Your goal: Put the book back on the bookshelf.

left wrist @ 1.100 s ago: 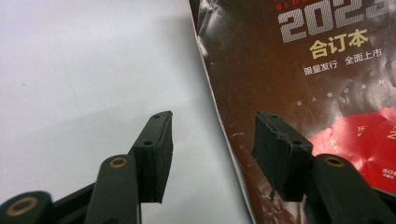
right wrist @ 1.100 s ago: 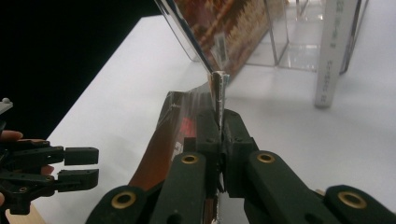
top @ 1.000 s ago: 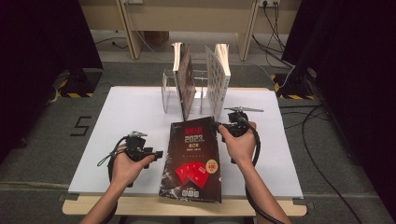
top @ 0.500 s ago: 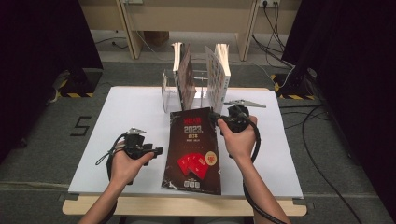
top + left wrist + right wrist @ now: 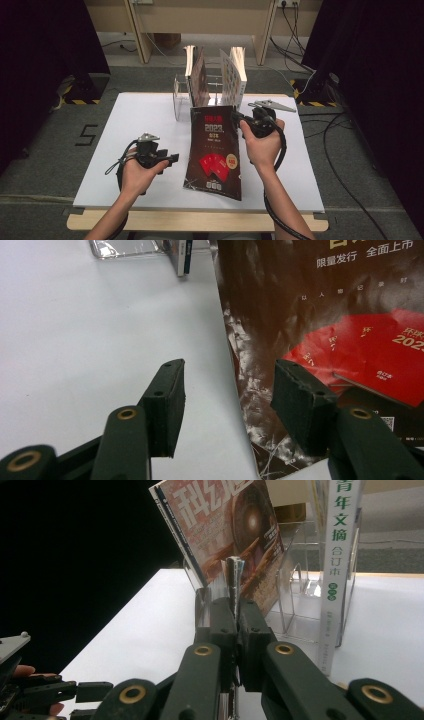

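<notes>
I see my left gripper (image 5: 172, 159) resting on the white table (image 5: 135, 120), jaws spread, empty. Beside it, the dark brown-and-red magazine (image 5: 216, 150) stands tilted, its top edge pinched by my right gripper (image 5: 238, 120).

left gripper (image 5: 172, 159) low, jaws spread wide, nothing between the fingers; right gripper (image 5: 236, 119) raised, jaws pinched tight together.

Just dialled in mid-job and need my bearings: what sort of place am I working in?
Probably a lab or recording room, not a home. A plain white tabletop stands on grey carpet, black curtains hang at both sides, and loose black cables trail across the floor.
</notes>
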`<control>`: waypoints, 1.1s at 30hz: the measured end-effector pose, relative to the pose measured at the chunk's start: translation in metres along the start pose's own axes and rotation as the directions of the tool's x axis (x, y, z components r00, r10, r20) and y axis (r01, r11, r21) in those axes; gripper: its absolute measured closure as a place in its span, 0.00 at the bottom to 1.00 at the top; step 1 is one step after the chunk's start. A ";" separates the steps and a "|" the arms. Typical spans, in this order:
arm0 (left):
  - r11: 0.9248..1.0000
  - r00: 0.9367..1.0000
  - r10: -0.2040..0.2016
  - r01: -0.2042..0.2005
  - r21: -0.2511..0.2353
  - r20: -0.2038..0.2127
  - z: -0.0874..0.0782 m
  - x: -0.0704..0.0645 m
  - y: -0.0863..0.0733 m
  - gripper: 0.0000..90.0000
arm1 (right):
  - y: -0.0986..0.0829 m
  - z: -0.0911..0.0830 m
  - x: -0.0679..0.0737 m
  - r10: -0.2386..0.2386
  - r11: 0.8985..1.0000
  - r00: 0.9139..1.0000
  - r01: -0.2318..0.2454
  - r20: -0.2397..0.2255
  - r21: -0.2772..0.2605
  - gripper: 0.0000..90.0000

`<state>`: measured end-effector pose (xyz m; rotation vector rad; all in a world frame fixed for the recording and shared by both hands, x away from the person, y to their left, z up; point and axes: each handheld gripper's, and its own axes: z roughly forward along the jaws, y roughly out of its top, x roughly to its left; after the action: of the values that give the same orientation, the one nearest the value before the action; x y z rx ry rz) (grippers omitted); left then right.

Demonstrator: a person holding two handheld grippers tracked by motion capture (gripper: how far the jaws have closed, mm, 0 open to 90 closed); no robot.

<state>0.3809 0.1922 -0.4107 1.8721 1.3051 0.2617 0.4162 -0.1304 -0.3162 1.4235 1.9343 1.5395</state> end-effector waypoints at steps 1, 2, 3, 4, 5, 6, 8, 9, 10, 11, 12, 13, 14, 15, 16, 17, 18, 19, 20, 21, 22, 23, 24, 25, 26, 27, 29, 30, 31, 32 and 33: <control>1.000 1.000 -0.001 0.001 0.001 0.001 0.000 0.000 0.000 0.52 | 0.000 -0.001 0.000 0.006 1.000 1.000 -0.006 0.002 0.002 0.97; 1.000 1.000 -0.001 0.001 0.001 0.002 0.001 -0.001 0.000 0.52 | 0.000 -0.002 -0.001 0.002 1.000 1.000 -0.002 0.006 -0.003 0.97; 1.000 1.000 -0.001 0.001 0.000 0.002 0.001 -0.001 0.000 0.52 | 0.000 -0.003 -0.002 0.006 1.000 1.000 -0.006 0.005 -0.004 0.97; 1.000 1.000 0.000 0.000 0.000 0.002 0.001 -0.001 0.000 0.52 | 0.000 -0.004 -0.002 0.008 1.000 1.000 -0.008 0.008 -0.006 0.97; 1.000 1.000 0.002 -0.002 0.001 0.001 0.000 -0.001 0.000 0.52 | 0.000 -0.004 -0.003 0.011 1.000 1.000 -0.011 0.010 -0.009 0.97; 1.000 1.000 0.003 -0.003 0.001 0.001 0.000 -0.001 0.000 0.52 | 0.000 -0.005 -0.003 0.017 1.000 1.000 -0.017 0.008 -0.011 0.97; 1.000 1.000 0.003 -0.003 0.002 -0.003 0.000 -0.001 0.001 0.52 | 0.002 -0.007 -0.004 0.014 1.000 1.000 -0.014 0.013 -0.020 0.97; 1.000 1.000 0.001 -0.001 0.001 -0.002 -0.001 -0.001 0.001 0.52 | 0.003 -0.009 -0.005 0.017 0.999 1.000 -0.017 0.015 -0.029 0.97; 1.000 1.000 0.001 -0.001 -0.002 -0.003 -0.001 -0.001 0.001 0.52 | 0.004 -0.011 -0.005 0.021 0.999 1.000 -0.020 0.019 -0.039 0.97; 1.000 1.000 0.004 -0.004 -0.004 -0.002 -0.001 -0.001 0.002 0.52 | 0.005 -0.012 -0.005 0.016 0.999 1.000 -0.014 0.022 -0.049 0.97; 1.000 1.000 0.005 -0.005 -0.007 0.000 -0.001 -0.002 0.002 0.52 | 0.007 -0.012 -0.005 0.014 0.998 1.000 -0.013 0.025 -0.059 0.97; 1.000 1.000 0.008 -0.008 -0.012 0.002 -0.001 -0.003 0.003 0.52 | 0.009 -0.012 -0.004 0.011 0.998 1.000 -0.009 0.027 -0.067 0.97; 1.000 1.000 0.012 -0.012 -0.017 0.003 -0.001 -0.004 0.004 0.52 | 0.010 -0.012 -0.004 0.005 0.997 0.999 -0.002 0.032 -0.076 0.97; 0.999 1.000 0.018 -0.018 -0.027 0.007 -0.001 -0.005 0.005 0.52 | 0.012 -0.011 -0.002 0.003 0.997 0.999 0.000 0.032 -0.081 0.97; 0.999 1.000 0.017 -0.017 -0.037 0.011 -0.002 -0.007 0.006 0.52 | 0.013 -0.011 -0.001 0.001 0.996 0.999 0.002 0.036 -0.089 0.97; 0.999 1.000 0.022 -0.021 -0.044 0.015 -0.003 -0.008 0.008 0.52 | 0.014 -0.010 0.000 0.003 0.995 0.999 0.000 0.033 -0.097 0.97; 0.998 0.999 0.026 -0.025 -0.050 0.019 -0.003 -0.010 0.009 0.51 | 0.016 -0.010 0.001 0.000 0.995 0.999 0.004 0.036 -0.101 0.97; 0.998 0.999 0.030 -0.028 -0.058 0.024 -0.003 -0.012 0.011 0.51 | 0.017 -0.009 0.003 0.002 0.994 0.999 0.002 0.035 -0.110 0.97; 0.998 0.999 0.035 -0.034 -0.061 0.027 -0.004 -0.013 0.013 0.51 | 0.018 -0.008 0.004 0.002 0.993 0.999 0.002 0.034 -0.119 0.97; 0.997 0.999 0.043 -0.041 -0.067 0.028 -0.005 -0.015 0.016 0.51 | 0.019 -0.007 0.006 0.004 0.992 0.999 0.001 0.037 -0.127 0.97; 0.996 0.998 0.051 -0.049 -0.073 0.029 -0.005 -0.017 0.018 0.51 | 0.020 -0.006 0.007 -0.003 0.990 0.999 0.009 0.041 -0.138 0.97; 0.995 0.998 0.054 -0.051 -0.083 0.030 -0.005 -0.019 0.020 0.50 | 0.021 -0.005 0.009 -0.003 0.989 0.999 0.009 0.043 -0.149 0.97; 0.994 0.998 0.059 -0.056 -0.089 0.029 -0.005 -0.021 0.022 0.50 | 0.023 -0.005 0.011 -0.001 0.988 0.999 0.008 0.048 -0.154 0.97; 0.994 0.997 0.064 -0.061 -0.095 0.033 -0.005 -0.023 0.025 0.50 | 0.024 -0.003 0.012 -0.005 0.986 0.999 0.013 0.049 -0.163 0.97; 0.993 0.997 0.069 -0.065 -0.101 0.037 -0.005 -0.025 0.027 0.50 | 0.026 -0.003 0.013 -0.007 0.986 0.999 0.016 0.052 -0.167 0.97; 0.992 0.996 0.075 -0.071 -0.105 0.038 -0.005 -0.027 0.029 0.49 | 0.028 -0.002 0.014 -0.013 0.984 0.998 0.023 0.058 -0.176 0.97; 0.991 0.996 0.080 -0.075 -0.111 0.045 -0.004 -0.030 0.031 0.50 | 0.030 0.000 0.015 -0.019 0.981 0.998 0.031 0.066 -0.189 0.97; 0.991 0.996 0.083 -0.077 -0.113 0.046 -0.004 -0.031 0.032 0.50 | 0.031 0.000 0.017 -0.013 0.981 0.998 0.026 0.069 -0.192 0.97; 0.990 0.995 0.087 -0.081 -0.117 0.047 -0.003 -0.033 0.034 0.49 | 0.032 0.000 0.017 -0.022 0.980 0.997 0.036 0.074 -0.198 0.97; 0.989 0.995 0.090 -0.084 -0.121 0.048 -0.003 -0.035 0.035 0.49 | 0.033 0.001 0.018 -0.021 0.978 0.997 0.036 0.076 -0.203 0.97; 0.989 0.994 0.093 -0.085 -0.124 0.052 -0.003 -0.036 0.036 0.49 | 0.034 0.001 0.018 -0.025 0.976 0.997 0.041 0.079 -0.212 0.97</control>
<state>0.3880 0.1580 -0.3729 1.8238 1.1430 0.3237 0.4255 -0.1166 -0.2817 1.3319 1.6834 1.5995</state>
